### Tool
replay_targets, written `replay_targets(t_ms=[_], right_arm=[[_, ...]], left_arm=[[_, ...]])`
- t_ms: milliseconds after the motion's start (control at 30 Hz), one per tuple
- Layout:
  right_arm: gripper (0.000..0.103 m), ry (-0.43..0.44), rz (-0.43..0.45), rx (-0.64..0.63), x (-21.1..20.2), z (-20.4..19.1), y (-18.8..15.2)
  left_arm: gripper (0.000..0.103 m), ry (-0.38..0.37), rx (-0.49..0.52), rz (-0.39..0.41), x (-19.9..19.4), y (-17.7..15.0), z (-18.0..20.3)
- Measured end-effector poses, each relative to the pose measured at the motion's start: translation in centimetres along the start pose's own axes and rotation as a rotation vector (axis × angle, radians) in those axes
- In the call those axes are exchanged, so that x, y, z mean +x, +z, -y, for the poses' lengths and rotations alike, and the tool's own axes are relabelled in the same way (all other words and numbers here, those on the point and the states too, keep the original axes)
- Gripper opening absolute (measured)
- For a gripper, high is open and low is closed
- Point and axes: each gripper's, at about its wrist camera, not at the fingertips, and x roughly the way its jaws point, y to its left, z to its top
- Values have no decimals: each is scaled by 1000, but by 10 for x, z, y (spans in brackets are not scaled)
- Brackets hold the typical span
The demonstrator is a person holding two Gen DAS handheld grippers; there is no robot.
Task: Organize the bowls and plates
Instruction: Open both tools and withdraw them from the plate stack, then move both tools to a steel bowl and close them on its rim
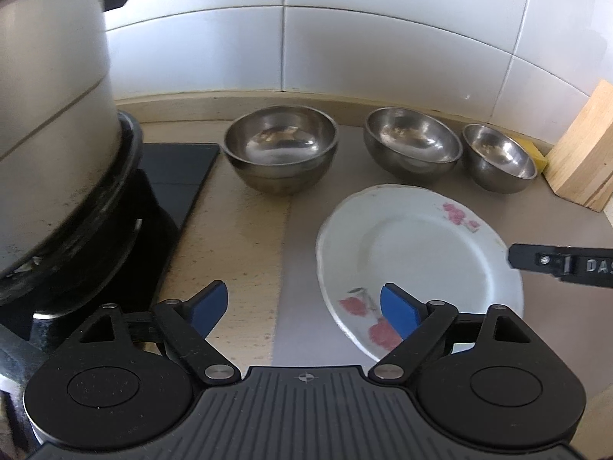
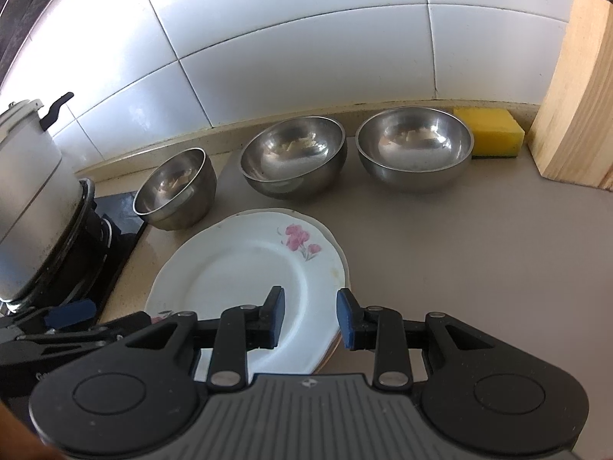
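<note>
White glossy wall tiles (image 2: 291,57) stand behind the beige kitchen surface (image 2: 479,260) where I work. Three round stainless steel bowls sit in a row near the wall: the left bowl (image 1: 280,148), the middle bowl (image 1: 413,149) and the small right bowl (image 1: 500,157), all apart from each other. In front of them lies the white ceramic plate with pink flowers (image 1: 413,253); in the right wrist view a second rim shows under it, so I judge it is a stack.

My left gripper (image 1: 304,306) is spread wide, one pad over the near rim of the plate, holding nothing. My right gripper (image 2: 310,316) is also spread, with the plate's right edge between its pads, not yet pinching.

I think the plates are already gathered and the bowls come next. The next move needs a firm pinch on a thin, slippery bowl rim, then nesting one bowl inside another.
</note>
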Motion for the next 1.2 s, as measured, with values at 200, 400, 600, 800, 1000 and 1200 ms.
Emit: replay_targets(t_ms=[200,400,600,800,1000,1200], right_arm=[[16,-22,29,-36,-7,-6,13],[16,-38,12,-65,-5,-12,34],[17,-12,5,-106,5,-33,74],[33,0,-40,-255,29,-78,134],[40,57,-103,-345,66,-114,172],[40,104,-178,-374,120,-123,179]], left_arm=[[87,26,7,0,1,8,-21],[89,24,-17,-16,5,21,-41],[90,21,-33,-19,7,47,-49],[95,70,0,-39,13,76,-47],[98,76,-115,-48,27,91,-50],[98,67,-323,-118,56,93,-48]])
